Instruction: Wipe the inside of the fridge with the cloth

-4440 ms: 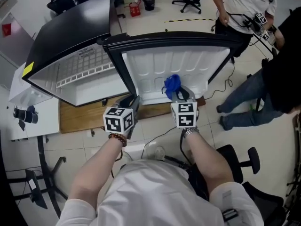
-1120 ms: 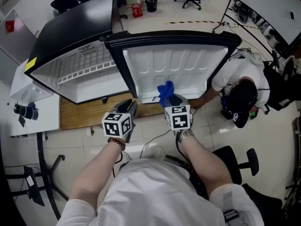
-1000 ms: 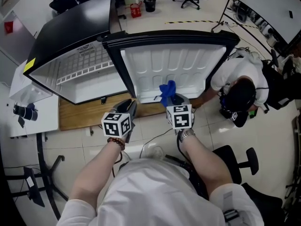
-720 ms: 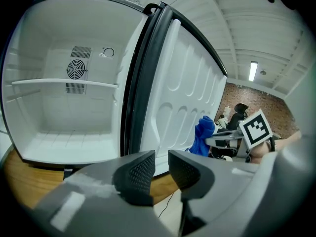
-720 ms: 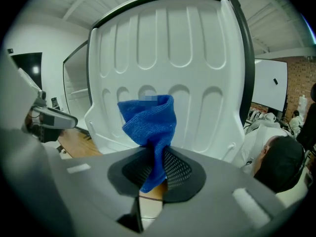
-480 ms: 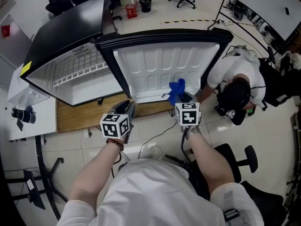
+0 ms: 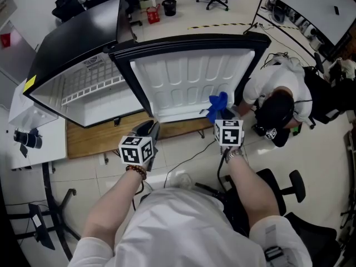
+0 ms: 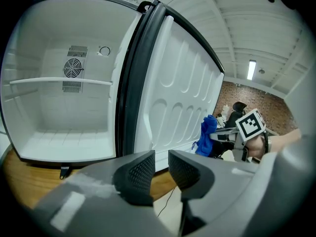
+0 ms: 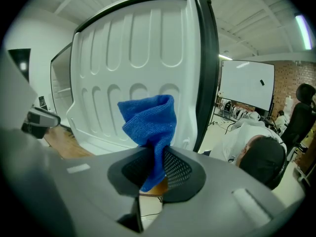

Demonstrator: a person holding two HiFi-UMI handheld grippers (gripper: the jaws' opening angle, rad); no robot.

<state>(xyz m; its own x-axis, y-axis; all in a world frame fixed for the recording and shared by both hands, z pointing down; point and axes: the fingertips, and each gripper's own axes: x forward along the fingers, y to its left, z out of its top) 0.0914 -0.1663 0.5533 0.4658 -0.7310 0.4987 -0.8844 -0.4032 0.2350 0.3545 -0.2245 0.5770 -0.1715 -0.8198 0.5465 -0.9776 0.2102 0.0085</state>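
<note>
The right gripper [image 9: 157, 166] is pinching one blue cloth [image 9: 148, 122] between its two mesh-textured black pads, and the soft, nubby fabric is bunching in folds above them. The cloth is sitting in front of the lower right part of the fridge door [image 7: 189, 82]; whether it is touching I cannot tell. The door's inner liner is showing glossy white moulded plastic with two rows of rounded oblong recesses inside a black rim.

Left of the door, the left gripper [image 8: 161, 164] is hovering with its two cross-hatched pads a narrow gap apart, nothing between them. Further left, the white fridge cavity [image 8: 59, 127] is showing one shelf rail [image 8: 59, 81] and one round fan grille [image 8: 72, 68]. One person [image 7: 272, 93] in white is crouching just right of the door.
</note>
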